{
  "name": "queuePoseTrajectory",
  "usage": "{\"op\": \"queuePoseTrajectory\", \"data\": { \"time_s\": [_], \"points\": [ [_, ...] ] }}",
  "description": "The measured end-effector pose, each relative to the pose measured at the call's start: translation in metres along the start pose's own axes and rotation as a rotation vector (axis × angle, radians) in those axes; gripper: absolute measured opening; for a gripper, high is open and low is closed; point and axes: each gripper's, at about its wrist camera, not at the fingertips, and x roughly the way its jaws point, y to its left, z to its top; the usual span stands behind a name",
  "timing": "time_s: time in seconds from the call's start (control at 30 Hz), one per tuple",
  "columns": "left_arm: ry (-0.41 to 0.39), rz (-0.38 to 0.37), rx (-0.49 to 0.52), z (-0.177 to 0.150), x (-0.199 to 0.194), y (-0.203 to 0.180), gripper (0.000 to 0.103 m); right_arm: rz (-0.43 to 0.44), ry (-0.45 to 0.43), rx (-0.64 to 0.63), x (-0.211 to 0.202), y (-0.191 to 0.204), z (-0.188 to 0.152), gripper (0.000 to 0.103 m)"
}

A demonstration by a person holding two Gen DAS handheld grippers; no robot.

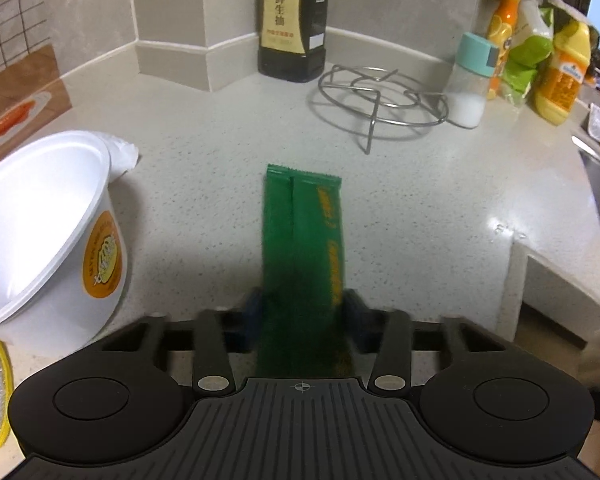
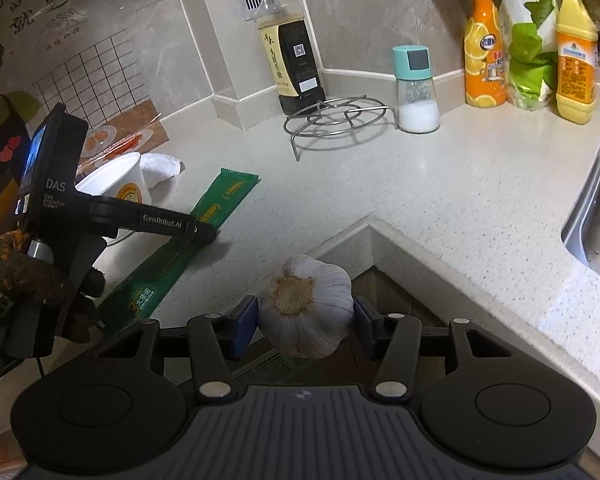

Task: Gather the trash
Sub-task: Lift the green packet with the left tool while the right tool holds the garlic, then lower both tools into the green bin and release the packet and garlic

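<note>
A: Trash was being collected on the pale speckled stone counter (image 1: pixel 204 208), and two pieces were counted at its left: one white plastic cup with an orange label (image 1: pixel 48 236), lying tilted and empty, and one long flat green foil wrapper (image 1: pixel 304 240). A white peeled lid (image 2: pixel 160 168) was seen just behind the cup. The wrapper was gripped at mid-length in the left gripper (image 1: pixel 303 312), its far end stretched out over the counter.

B: What was judged likely to go wrong there?

A: A slip was thought possible; the foil looked thin and slick, and only a narrow strip was pinched between the blue pads (image 1: pixel 254 308). The cup, standing near, could be knocked if the wrapper were swung leftward.

B: And on the right?

A: One whole white garlic bulb (image 2: pixel 306 304) was clamped in the right gripper (image 2: pixel 306 316), held out past the counter's notched edge. It was judged round and papery, so it could roll out of the pads and drop to the floor.

B: What else was counted?

A: One dark soy sauce bottle (image 2: pixel 294 60), one round wire trivet (image 2: pixel 336 120), one glass salt shaker with a teal cap (image 2: pixel 414 88), two orange and yellow cleaner bottles (image 2: pixel 484 44), one green-and-white plastic bag (image 2: pixel 530 48) between them, and one steel sink (image 2: pixel 596 216) at the far right.
</note>
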Motion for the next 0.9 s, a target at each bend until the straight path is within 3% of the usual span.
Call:
{"op": "queuePoseTrajectory", "data": {
  "time_s": [0.1,0.2,0.47,0.6,0.73,0.9],
  "points": [
    [0.004,-0.058,-0.003,-0.005,-0.005,0.004,0.026,-0.007,0.004,-0.003,0.001,0.012,0.0,0.051],
    [-0.016,-0.066,0.007,-0.016,-0.018,0.012,0.022,-0.02,0.014,-0.013,0.003,0.028,0.003,0.051],
    [-0.059,-0.153,-0.153,-0.059,-0.074,0.074,0.021,-0.058,0.033,-0.022,0.008,0.091,0.016,0.051],
    [-0.067,-0.229,-0.229,-0.075,-0.093,0.095,0.021,-0.038,0.036,0.039,0.004,0.118,0.017,0.051],
    [-0.088,-0.268,-0.263,-0.083,-0.111,0.096,0.021,0.027,0.071,0.075,0.001,0.132,0.007,0.051],
    [-0.11,-0.29,-0.264,-0.097,-0.135,0.066,0.021,0.007,0.067,0.05,-0.015,0.124,-0.008,0.051]
  ]
}}
